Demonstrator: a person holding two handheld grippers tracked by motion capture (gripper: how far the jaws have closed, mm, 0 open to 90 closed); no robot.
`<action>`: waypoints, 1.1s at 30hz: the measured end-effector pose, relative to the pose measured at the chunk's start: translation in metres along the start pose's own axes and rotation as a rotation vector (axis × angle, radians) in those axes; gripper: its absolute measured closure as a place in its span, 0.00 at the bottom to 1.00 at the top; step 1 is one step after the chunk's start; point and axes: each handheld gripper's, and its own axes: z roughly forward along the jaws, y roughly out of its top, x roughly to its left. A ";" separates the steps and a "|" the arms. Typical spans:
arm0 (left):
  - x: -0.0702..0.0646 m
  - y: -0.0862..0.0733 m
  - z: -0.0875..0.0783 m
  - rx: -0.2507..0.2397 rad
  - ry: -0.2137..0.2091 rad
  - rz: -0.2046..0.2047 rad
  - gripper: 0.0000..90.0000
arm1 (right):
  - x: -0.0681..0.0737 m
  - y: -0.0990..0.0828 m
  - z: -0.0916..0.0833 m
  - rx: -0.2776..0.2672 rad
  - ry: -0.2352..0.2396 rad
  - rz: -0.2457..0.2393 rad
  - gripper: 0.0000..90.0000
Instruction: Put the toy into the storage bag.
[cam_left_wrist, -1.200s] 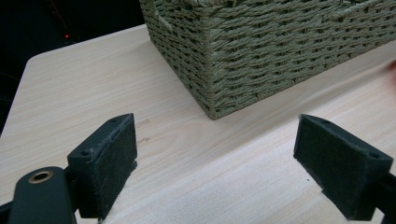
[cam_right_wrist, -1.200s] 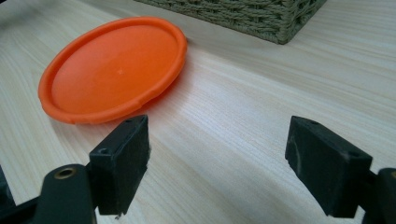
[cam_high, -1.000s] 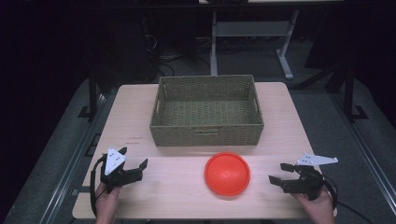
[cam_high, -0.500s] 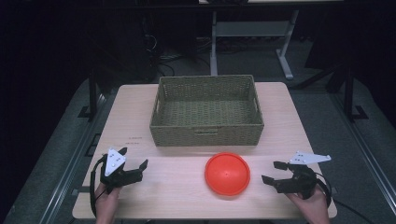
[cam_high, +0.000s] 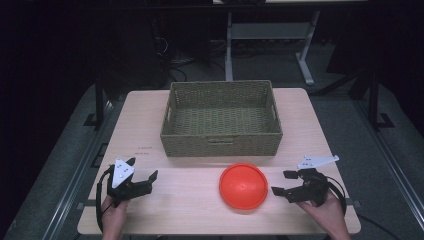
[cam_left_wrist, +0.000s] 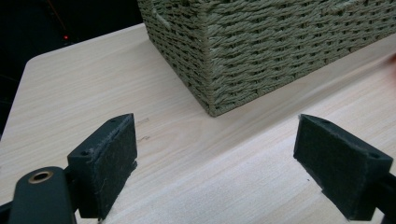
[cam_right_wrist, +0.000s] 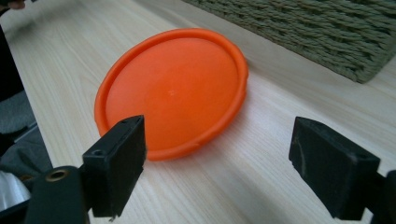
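High view: woven basket (cam_high: 221, 118) stands at mid-tabletop (cam_high: 140, 130), its interior bare. Orange disc (cam_high: 243, 186) lies flat just in front of the basket, apart from it. Small dark print on the tabletop left of the basket is too fine to read. Right hand-held gripper (cam_high: 286, 183) sits just right of the disc, jaws spread, nothing between them. Left hand-held gripper (cam_high: 143, 169) rests near the front left corner, jaws likewise released. Left gripper view cuts off the basket beyond one corner.
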 end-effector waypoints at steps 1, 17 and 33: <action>0.000 0.000 0.000 -0.001 -0.002 0.001 0.14 | 0.001 0.003 0.001 0.009 0.002 -0.001 0.21; -0.001 0.000 0.001 -0.001 -0.006 0.003 0.14 | 0.000 0.032 0.034 0.099 0.013 -0.015 0.25; -0.001 0.001 0.001 0.002 0.003 0.002 0.14 | -0.006 0.023 0.054 0.120 0.013 0.043 0.35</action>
